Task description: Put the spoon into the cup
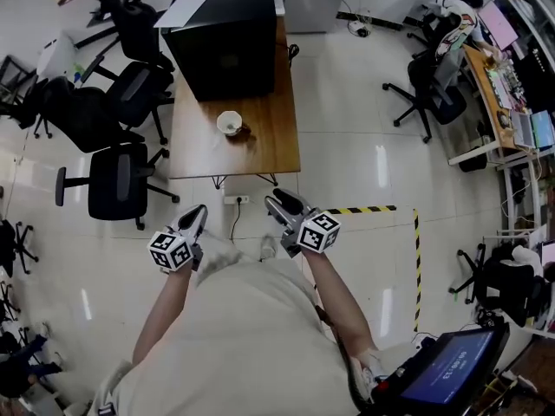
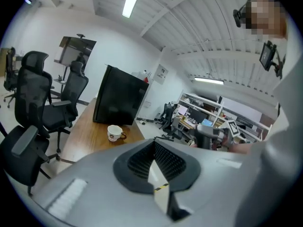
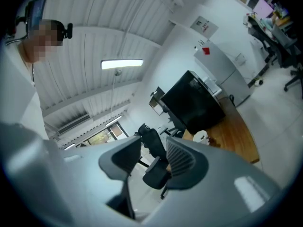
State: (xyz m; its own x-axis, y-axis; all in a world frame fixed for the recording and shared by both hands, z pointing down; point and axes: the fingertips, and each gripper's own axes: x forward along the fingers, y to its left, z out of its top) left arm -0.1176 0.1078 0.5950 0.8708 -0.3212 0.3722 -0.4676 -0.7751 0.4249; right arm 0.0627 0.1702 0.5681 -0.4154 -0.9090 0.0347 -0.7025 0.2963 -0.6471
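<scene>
Wooden table [image 1: 264, 150] holds a cup [image 1: 229, 123], contents unclear; left gripper [image 1: 197, 215] closed, right gripper [image 1: 283, 203] parted

Black box [image 1: 227, 33] on table [image 1: 260, 146] — chairs [image 1: 117, 180] beside

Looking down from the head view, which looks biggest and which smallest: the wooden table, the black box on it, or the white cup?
Largest: wooden table.
Next: black box, though its top sits nearer the camera, which enlarges it.
Smallest by far: white cup.
</scene>
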